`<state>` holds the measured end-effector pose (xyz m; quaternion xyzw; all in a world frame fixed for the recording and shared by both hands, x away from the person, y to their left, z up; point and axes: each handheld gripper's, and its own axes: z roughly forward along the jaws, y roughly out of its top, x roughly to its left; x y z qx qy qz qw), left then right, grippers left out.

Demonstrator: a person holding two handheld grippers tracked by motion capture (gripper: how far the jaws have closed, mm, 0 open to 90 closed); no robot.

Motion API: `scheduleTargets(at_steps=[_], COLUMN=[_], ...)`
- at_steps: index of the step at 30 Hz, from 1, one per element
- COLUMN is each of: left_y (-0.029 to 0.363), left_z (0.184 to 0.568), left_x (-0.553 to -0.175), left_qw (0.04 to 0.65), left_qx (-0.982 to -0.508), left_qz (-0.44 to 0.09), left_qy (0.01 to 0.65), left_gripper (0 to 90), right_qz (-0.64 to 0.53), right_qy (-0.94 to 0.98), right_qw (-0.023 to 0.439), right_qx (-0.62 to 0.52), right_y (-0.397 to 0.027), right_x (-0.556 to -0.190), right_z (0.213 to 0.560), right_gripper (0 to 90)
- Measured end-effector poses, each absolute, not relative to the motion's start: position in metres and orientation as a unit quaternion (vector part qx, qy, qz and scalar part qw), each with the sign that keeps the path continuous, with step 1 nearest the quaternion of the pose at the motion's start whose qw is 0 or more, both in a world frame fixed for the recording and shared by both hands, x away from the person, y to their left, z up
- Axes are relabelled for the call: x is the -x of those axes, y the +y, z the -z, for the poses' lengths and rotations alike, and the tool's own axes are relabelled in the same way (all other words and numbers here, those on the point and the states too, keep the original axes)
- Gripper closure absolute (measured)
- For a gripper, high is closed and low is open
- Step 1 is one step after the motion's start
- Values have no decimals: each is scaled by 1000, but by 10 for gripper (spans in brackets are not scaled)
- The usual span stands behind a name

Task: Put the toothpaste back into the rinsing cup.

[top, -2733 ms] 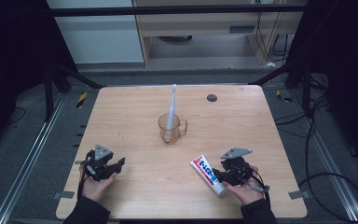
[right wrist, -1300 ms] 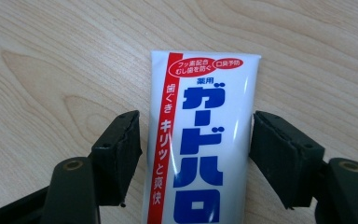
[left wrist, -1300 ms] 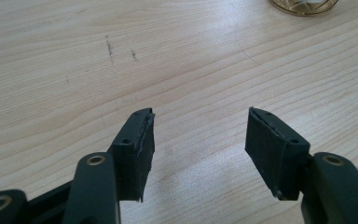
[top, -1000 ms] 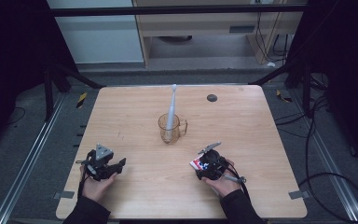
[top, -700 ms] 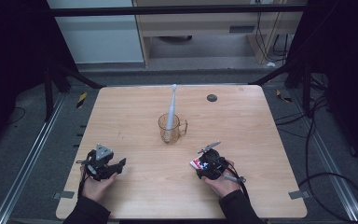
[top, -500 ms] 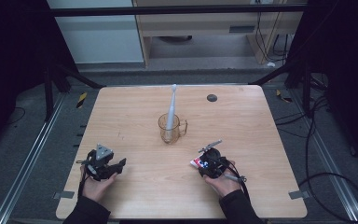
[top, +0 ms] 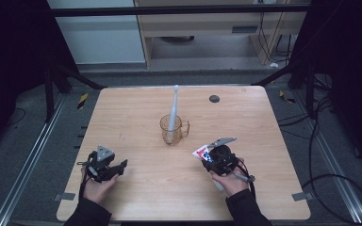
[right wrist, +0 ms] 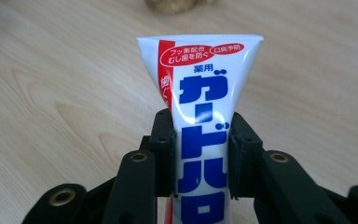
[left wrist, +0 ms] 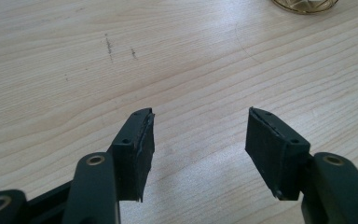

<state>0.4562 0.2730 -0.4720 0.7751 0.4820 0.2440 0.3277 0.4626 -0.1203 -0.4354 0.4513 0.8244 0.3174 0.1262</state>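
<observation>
A white toothpaste tube (right wrist: pixel 200 88) with blue and red print stands between the pads of my right gripper (right wrist: pixel 200 128). Its jaws have just been closing and now press on the tube's sides. In the high view the right gripper (top: pixel 211 156) holds the tube (top: pixel 201 152) just above the table's front right, crimped end pointing toward the cup. My left gripper (top: pixel 119 167) rests at the front left. Its jaws (left wrist: pixel 198 135) are open over bare wood. A white toothbrush (top: pixel 173 106) stands in a clear amber cup (top: pixel 172 130) at the table's middle.
The wooden table (top: pixel 136 108) has a small dark round disc (top: pixel 214 98) near its far right edge. The cup's base (left wrist: pixel 303 4) shows far ahead of the left gripper. Metal frame rails and cables run along the floor at both sides.
My right gripper came over the tube from its right, closed on it and lifted it slightly off the table. The left gripper has stayed where it was.
</observation>
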Motion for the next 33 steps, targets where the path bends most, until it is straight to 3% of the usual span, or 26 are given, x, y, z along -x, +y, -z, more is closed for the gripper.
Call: scheduleTargets(at_steps=[33], left_y=[276], left_z=[471], left_x=[-456], left_qw=[337], left_qx=[-768], left_qz=[-246], left_qy=[487], left_gripper=[392], right_qz=[-568], right_qy=[671], right_qw=[226], right_qx=[-420], right_y=[-100], right_x=[-504], right_z=[352], right_gripper=[684])
